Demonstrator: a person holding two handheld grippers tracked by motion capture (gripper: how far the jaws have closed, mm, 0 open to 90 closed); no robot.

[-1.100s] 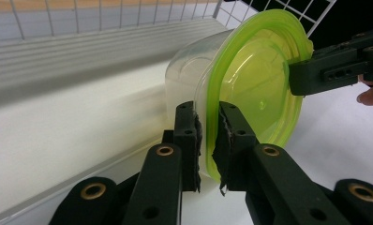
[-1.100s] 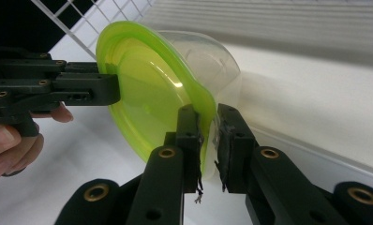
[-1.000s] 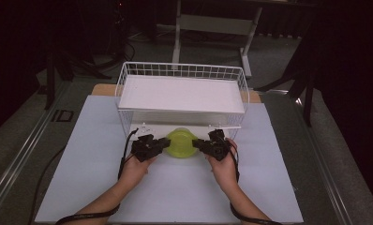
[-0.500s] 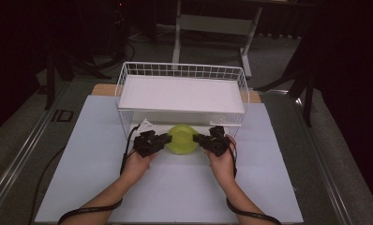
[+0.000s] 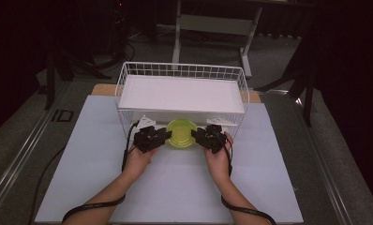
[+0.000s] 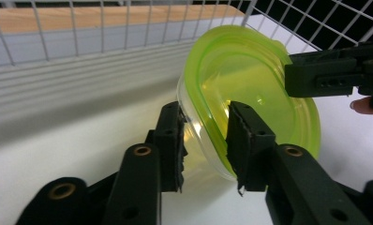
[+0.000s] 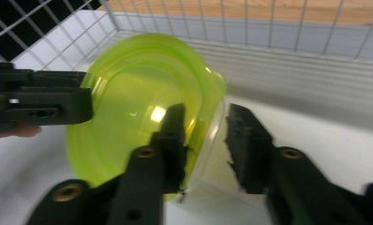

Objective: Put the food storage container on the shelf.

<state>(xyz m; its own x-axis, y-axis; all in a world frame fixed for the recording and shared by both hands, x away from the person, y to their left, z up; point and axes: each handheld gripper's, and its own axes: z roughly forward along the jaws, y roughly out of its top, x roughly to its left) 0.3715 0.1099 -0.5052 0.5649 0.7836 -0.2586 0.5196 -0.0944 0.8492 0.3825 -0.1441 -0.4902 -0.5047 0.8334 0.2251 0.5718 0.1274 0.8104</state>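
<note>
A clear plastic container with a lime-green lid hangs between both grippers, just in front of the white wire basket. My left gripper is shut on its left rim. In the left gripper view the jaws pinch the edge of the tilted container, one inside and one outside. On the opposite rim my right gripper is shut too. The right gripper view has its jaws clamping the container, with the left gripper across from it.
The basket's front wire wall stands right behind the container. A white board lies in the basket. A pale mat covers the table; two small white cards sit by the basket's front. Dark floor and a desk frame lie beyond.
Both grippers have carried the container forward, away from the person and closer to the basket's front wall. Their hold on it has not changed.
</note>
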